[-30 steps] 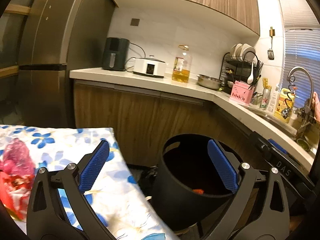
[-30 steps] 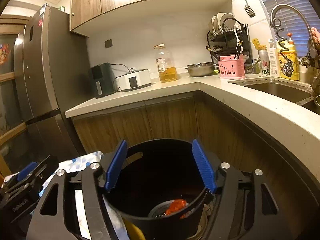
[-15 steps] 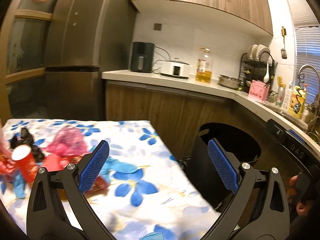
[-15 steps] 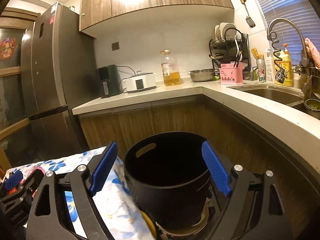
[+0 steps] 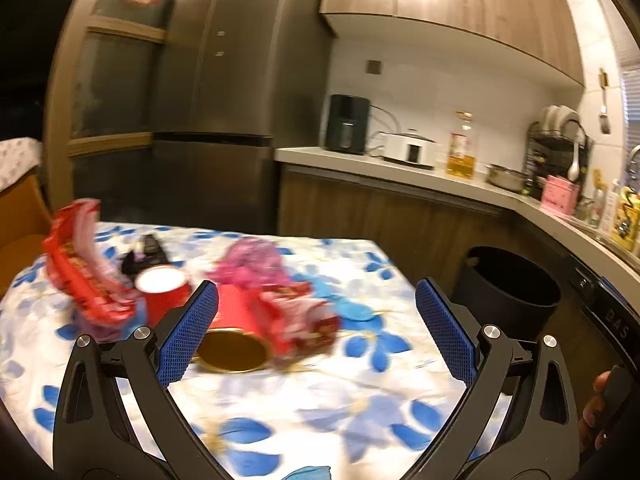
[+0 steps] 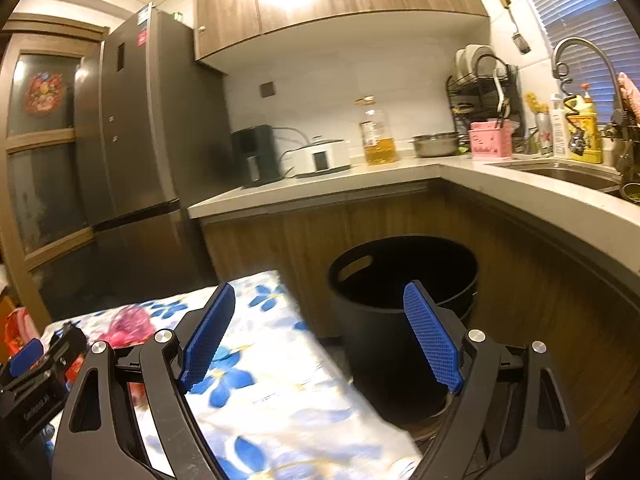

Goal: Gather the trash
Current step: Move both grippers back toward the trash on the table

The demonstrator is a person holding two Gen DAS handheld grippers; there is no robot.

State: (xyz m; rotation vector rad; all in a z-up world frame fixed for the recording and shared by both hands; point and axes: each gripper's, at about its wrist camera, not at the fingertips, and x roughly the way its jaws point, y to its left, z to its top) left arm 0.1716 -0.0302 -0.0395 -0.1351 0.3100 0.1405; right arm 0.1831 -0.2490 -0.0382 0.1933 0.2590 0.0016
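My left gripper (image 5: pixel 316 328) is open and empty above a table with a blue-flowered cloth (image 5: pixel 360 392). Trash lies on the cloth ahead of it: a red can with a gold end (image 5: pixel 232 344), a red paper cup (image 5: pixel 164 288), red snack wrappers (image 5: pixel 300 320) (image 5: pixel 80 264), a pink plastic bag (image 5: pixel 252 260) and a black wrapper (image 5: pixel 144 252). A black bin (image 5: pixel 508 292) stands on the floor right of the table. My right gripper (image 6: pixel 320 340) is open and empty, between the table edge and the bin (image 6: pixel 400 292).
A kitchen counter (image 6: pixel 520 184) curves behind and right of the bin, with appliances, an oil bottle (image 6: pixel 378 132) and a sink. A tall fridge (image 5: pixel 240 100) stands behind the table. The left gripper's body (image 6: pixel 36 384) shows at the right wrist view's left edge.
Both grippers have swung left and back from over the bin. The left wrist view has turned from the bin to the trash on the table. Both stayed open.
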